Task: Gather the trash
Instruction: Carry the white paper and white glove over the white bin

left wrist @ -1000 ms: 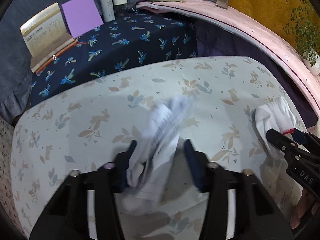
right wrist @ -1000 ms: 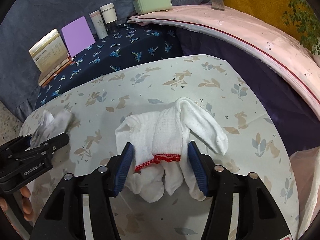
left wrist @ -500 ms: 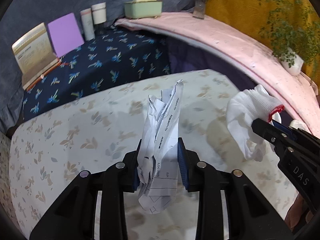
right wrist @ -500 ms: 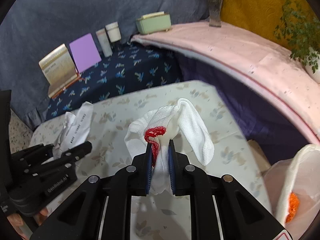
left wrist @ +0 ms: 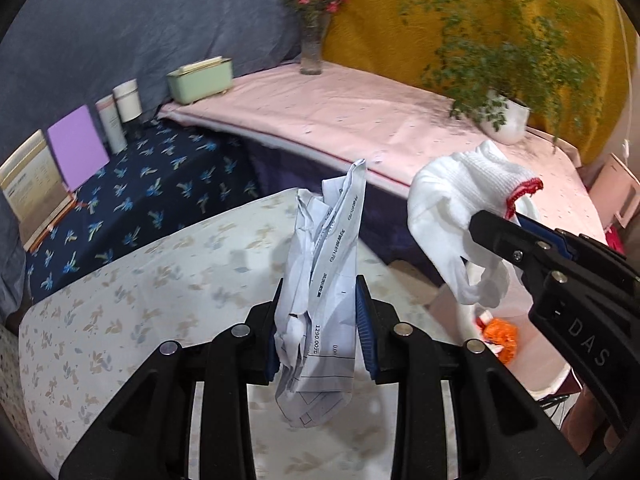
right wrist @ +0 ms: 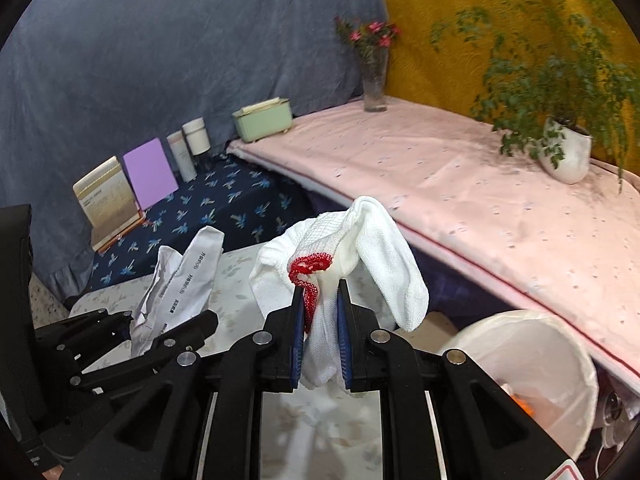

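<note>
A: Item one, lined trash bin (right wrist: 516,328)?
B: Newly in view, off the tabletop's (left wrist: 120,320) right edge.
A: White glove (right wrist: 376,248)?
B: Lifted clear, pinched by right gripper (right wrist: 319,336).
A: Crumpled receipt (left wrist: 324,280)?
B: Likewise raised, clamped in left gripper (left wrist: 322,324). Drop-off is next.

The glove (right wrist: 352,248) was white with a red-stitched cuff; the crumpled paper (left wrist: 324,280) was white with black print. The tablecloth (left wrist: 160,300) was cream with pale tan and grey leaves. At ten o'clock lay a navy cloth (left wrist: 160,188) with blue sprigs and a plain lilac card (left wrist: 78,148). The bin liner (right wrist: 532,348) was white.
</note>
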The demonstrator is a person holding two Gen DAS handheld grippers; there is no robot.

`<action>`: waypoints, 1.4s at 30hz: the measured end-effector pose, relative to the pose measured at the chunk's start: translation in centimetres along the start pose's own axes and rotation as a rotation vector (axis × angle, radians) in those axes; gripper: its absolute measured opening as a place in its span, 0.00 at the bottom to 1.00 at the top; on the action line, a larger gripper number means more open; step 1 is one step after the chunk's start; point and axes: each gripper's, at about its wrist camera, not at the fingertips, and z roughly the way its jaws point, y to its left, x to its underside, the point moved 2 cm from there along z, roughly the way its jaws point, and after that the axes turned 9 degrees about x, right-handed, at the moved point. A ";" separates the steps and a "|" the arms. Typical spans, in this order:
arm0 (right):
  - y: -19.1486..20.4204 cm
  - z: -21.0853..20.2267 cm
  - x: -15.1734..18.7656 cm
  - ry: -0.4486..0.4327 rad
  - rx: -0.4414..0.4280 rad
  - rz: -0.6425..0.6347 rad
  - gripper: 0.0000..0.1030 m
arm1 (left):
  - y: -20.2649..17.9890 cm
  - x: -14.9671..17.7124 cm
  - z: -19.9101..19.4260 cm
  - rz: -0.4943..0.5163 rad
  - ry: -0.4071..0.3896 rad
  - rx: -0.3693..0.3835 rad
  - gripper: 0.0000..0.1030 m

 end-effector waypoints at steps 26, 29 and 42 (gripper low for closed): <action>-19.2 -6.0 4.8 -0.009 0.189 0.172 0.14 | -20.3 1.8 3.4 0.186 0.087 0.144 0.29; -20.0 -6.0 5.2 -0.002 0.193 0.180 0.14 | -21.0 2.1 3.8 0.191 0.097 0.145 0.30; -21.0 -5.5 5.7 -0.002 0.203 0.197 0.29 | -21.2 2.2 4.2 0.194 0.077 0.103 0.51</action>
